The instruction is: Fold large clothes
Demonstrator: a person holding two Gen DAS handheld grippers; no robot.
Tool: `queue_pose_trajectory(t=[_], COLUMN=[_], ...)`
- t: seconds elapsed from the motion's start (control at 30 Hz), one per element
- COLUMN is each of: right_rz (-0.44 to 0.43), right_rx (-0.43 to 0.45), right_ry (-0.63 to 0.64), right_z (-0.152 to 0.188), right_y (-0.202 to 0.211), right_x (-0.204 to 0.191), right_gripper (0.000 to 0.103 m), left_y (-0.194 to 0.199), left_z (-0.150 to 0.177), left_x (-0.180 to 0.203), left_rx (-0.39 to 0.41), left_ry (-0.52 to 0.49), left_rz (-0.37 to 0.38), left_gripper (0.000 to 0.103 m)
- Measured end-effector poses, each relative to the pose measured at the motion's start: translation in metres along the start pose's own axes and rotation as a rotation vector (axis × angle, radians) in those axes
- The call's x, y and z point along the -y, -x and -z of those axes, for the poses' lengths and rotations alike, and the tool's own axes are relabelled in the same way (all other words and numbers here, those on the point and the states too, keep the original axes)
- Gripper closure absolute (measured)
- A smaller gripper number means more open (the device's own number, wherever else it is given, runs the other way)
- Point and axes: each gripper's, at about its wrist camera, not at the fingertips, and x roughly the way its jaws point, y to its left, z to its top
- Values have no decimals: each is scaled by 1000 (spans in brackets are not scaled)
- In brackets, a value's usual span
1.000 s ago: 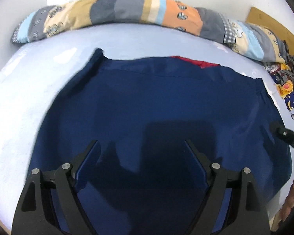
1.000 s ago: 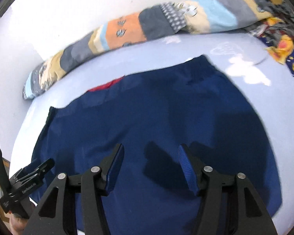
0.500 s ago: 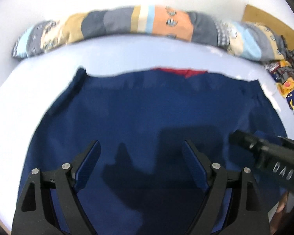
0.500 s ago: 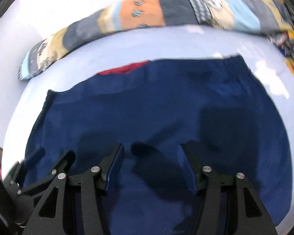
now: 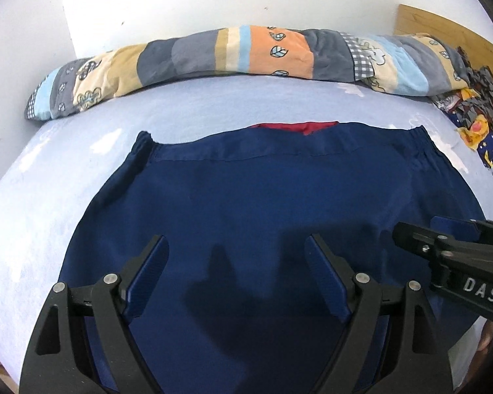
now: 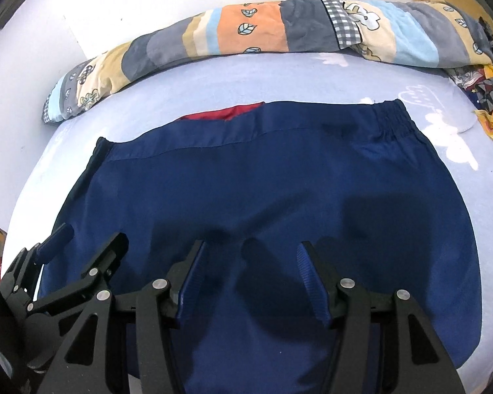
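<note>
White walls behind, pale blue bed sheet (image 5: pixel 213 105) below, faintly printed with white cloud shapes. Along the far edge, against the wall, a long rolled patchwork quilt (image 5: pixel 246 52), soft and plush, in grey, orange, cream and light blue panels with leaf and cloud motifs. At the far right end, a crumpled heap of patterned fabric (image 5: pixel 476 111) in navy, yellow and grey, beside a wooden board (image 5: pixel 443 26). Spread flat over the middle of the sheet, a large navy garment (image 5: pixel 263 197), smooth and slightly shiny, woven; far hem gathered and elasticated at both corners, a stitched seam just below it, a sliver of red lining (image 5: pixel 295 127) peeking past the middle of that edge. Long axis running left to right, elastic hem facing the quilt, near part passing under both tools. Left gripper (image 5: pixel 236 271) over the near centre of the cloth, ribbed blue pads wide apart, nothing between them. Right gripper (image 6: pixel 249 279) just beside it, jaws partly apart, likewise clamped on nothing.
</note>
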Motion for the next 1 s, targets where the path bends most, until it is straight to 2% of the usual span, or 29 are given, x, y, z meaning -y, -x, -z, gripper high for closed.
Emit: queue_pose_trajectory(t=[1.0], right_rz=[30], right_rx=[-89], right_ry=[20], right_z=[5], right_y=[-30], right_x=[0], right_gripper=[45], left_y=[2], left_z=[-2], left_x=[4], left_rx=[13], left_ry=[-31], left_rz=[9], left_gripper=[18])
